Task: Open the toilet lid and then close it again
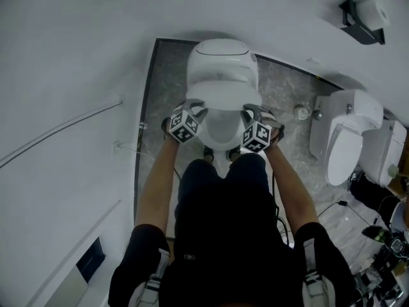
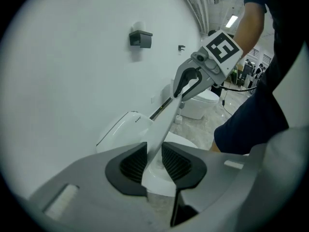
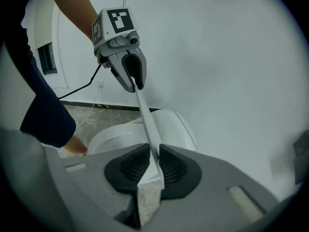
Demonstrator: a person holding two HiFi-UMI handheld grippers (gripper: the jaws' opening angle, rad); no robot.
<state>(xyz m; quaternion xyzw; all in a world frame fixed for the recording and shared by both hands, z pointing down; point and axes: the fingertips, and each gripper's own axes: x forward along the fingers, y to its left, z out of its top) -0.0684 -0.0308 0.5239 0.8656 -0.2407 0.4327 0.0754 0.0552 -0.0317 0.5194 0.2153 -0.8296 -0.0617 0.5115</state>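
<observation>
The white toilet (image 1: 222,56) stands against the wall ahead of me, its lid (image 1: 220,91) lifted partway off the seat (image 1: 220,133). My left gripper (image 1: 193,109) grips the lid's front edge at its left corner and my right gripper (image 1: 250,114) grips the right corner. In the left gripper view the thin lid (image 2: 163,124) runs between the pads of the left gripper (image 2: 153,162), which press on it, and across to the right gripper (image 2: 186,83). In the right gripper view the lid (image 3: 146,120) is pinched in the right gripper (image 3: 153,166) and reaches the left gripper (image 3: 134,81).
The person's legs (image 1: 220,190) stand close in front of the bowl. A second white toilet (image 1: 345,139) and another fixture (image 1: 383,152) stand at the right, with cables and gear on the floor beyond. A paper holder (image 1: 364,18) hangs on the wall. A white wall runs along the left.
</observation>
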